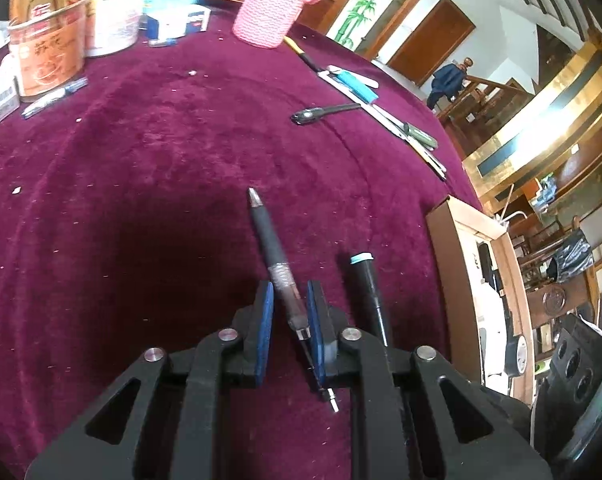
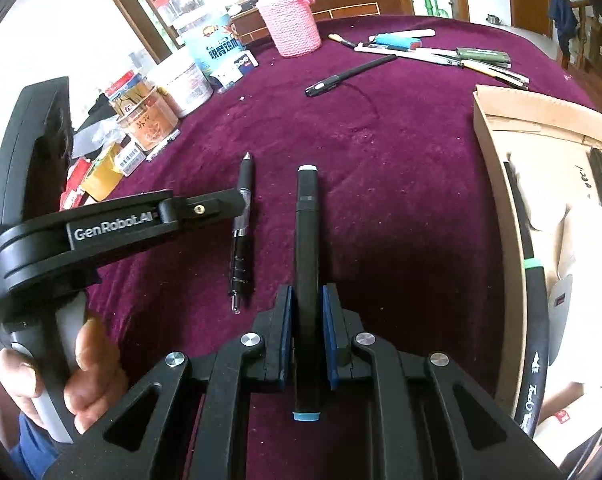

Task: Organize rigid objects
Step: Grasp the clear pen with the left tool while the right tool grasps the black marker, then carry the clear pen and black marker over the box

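A black click pen (image 1: pixel 275 264) lies on the maroon tablecloth between the fingers of my left gripper (image 1: pixel 289 300), whose blue pads stand slightly apart around its barrel. It also shows in the right wrist view (image 2: pixel 243 216). My right gripper (image 2: pixel 307 320) is shut on a thick black marker with teal ends (image 2: pixel 307 240); that marker also shows in the left wrist view (image 1: pixel 371 292). The left gripper's body (image 2: pixel 121 224) reaches in from the left in the right wrist view.
A cardboard box (image 2: pixel 497 128) with markers inside sits at the right. More pens, a lighter and a black pen (image 2: pixel 349 74) lie at the back. A pink knitted holder (image 2: pixel 291 24) and tins (image 2: pixel 149 120) stand at the back left.
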Motion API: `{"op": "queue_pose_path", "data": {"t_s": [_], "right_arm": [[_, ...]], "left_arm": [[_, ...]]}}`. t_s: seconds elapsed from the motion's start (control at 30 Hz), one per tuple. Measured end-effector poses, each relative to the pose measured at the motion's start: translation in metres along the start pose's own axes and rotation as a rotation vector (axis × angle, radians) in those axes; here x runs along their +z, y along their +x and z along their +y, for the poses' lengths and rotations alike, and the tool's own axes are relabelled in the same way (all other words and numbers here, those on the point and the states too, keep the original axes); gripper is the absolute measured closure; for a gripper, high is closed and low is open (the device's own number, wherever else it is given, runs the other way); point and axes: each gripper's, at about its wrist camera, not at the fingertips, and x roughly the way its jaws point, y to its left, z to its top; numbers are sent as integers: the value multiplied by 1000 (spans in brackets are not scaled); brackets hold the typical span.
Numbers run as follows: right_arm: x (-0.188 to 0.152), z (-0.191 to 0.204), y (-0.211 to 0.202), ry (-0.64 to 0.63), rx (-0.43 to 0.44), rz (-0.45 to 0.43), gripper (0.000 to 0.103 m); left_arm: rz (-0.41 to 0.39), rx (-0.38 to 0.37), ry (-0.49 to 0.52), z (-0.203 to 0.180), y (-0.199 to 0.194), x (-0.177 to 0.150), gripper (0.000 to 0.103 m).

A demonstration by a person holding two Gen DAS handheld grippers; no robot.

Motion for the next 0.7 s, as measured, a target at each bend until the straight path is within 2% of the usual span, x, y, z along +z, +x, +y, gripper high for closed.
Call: {"op": "queue_pose_path", "data": {"t_s": [0.07,0.17,0.23,0.27,0.4,0.57,0.7], "right_arm": [[0,-1,-2,4,13,-3,90],[-2,-2,-6,11,15,-24,90],[-3,-2,-8,9,22,-31,90],[-5,-2,-11,8,21,-35,90],[-6,-4,-19,14,27,-64,90],[-5,-6,-29,23,23,-106,90],[-5,-8,-30,31,30,-109,90]], "left_arm": [[-3,5,1,-3,3,0,68],[-29,76,53,-13,7,-3,69],[-43,160,106,-22,9,-5,87],[-53,190,124,-23,9,-7,89],[-61,197,136,-17,1,-11,95],[-173,159,154,-19,-28,-13,95],[-170,135,184,-27,-27,-16,95]]}}
